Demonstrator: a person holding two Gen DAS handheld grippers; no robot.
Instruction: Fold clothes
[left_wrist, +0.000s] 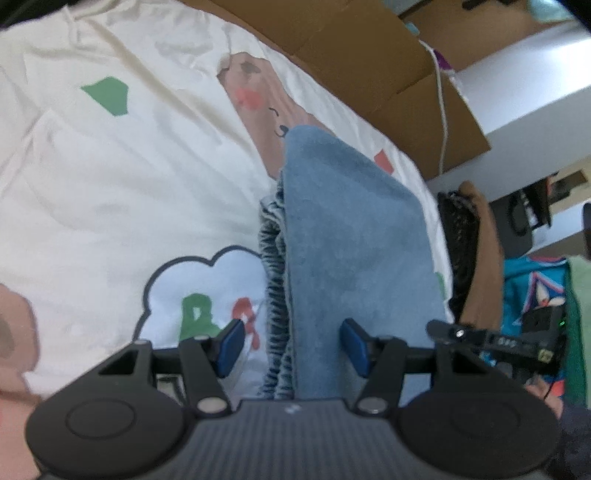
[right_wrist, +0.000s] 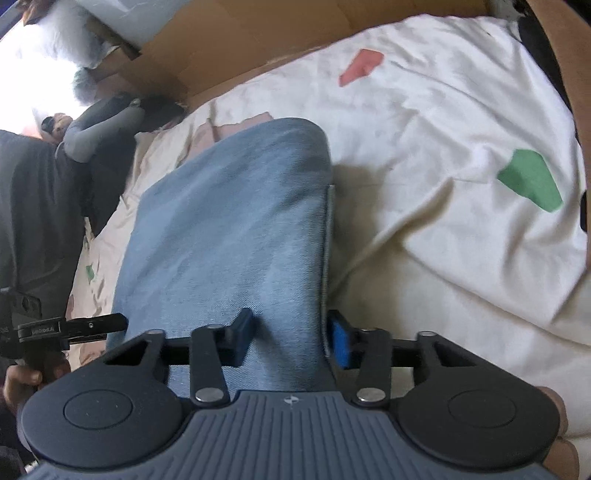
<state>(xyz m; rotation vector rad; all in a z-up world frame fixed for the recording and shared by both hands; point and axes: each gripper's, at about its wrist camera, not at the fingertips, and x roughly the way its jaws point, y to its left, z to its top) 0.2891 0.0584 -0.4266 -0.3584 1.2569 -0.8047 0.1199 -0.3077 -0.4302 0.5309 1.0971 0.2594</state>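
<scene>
Jeans (left_wrist: 351, 229) between both tongs, left tongs (left_wrist: 293, 345) released, right tongs (right_wrist: 291, 341) clenching jeans edge.

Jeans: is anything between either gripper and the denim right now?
Nothing visible. The jeans already lie between the fingers of the left gripper, whose pads stand clear of the cloth. The right gripper also straddles the denim; its pads sit close against the fold. Only the printed bedsheet lies underneath.
</scene>
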